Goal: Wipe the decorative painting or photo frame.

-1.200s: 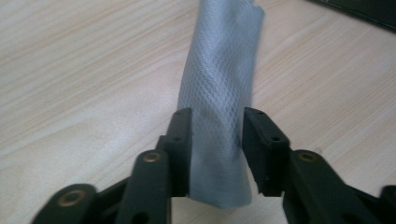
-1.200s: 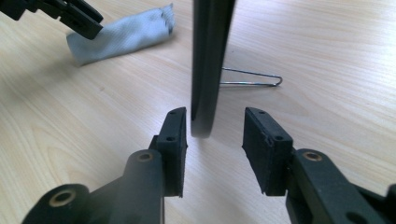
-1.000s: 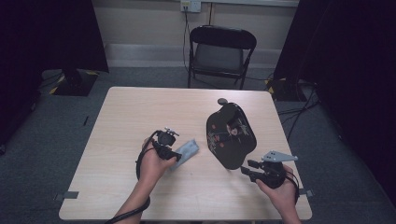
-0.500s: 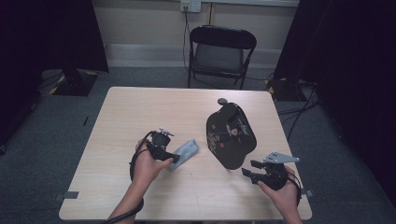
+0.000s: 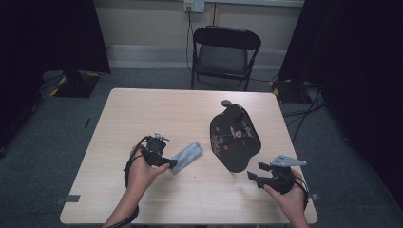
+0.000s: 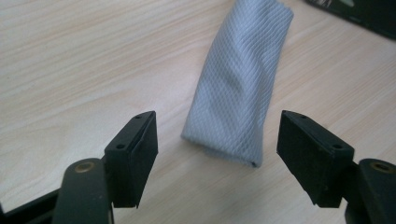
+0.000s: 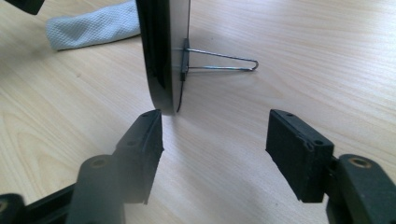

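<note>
A folded grey cloth (image 5: 187, 155) lies flat on the wooden table (image 5: 142, 114), left of a black oval panel (image 5: 235, 137) that stands tilted on a wire stand (image 7: 224, 60). My left gripper (image 5: 172, 165) sits at the cloth's near-left end. In the left gripper view the cloth (image 6: 243, 84) reaches in between the jaws of the left gripper (image 6: 217, 121), whose pads do not touch it. Those jaws have just been opening. My right gripper (image 5: 252, 176) is just in front of the panel's lower edge (image 7: 161, 46). The right gripper (image 7: 215, 119) has also just been opening, with nothing between its jaws.
A black folding chair (image 5: 225, 54) stands beyond the table's far edge. A small dark round thing (image 5: 226, 102) lies by the panel's top. Dark curtains hang on both sides. The person's forearms come in over the near table edge (image 5: 190, 222).
Both grippers' jaws have spread wider. The left hand has drawn back a little from the cloth, which stays flat on the table. The right hand has hardly moved.
</note>
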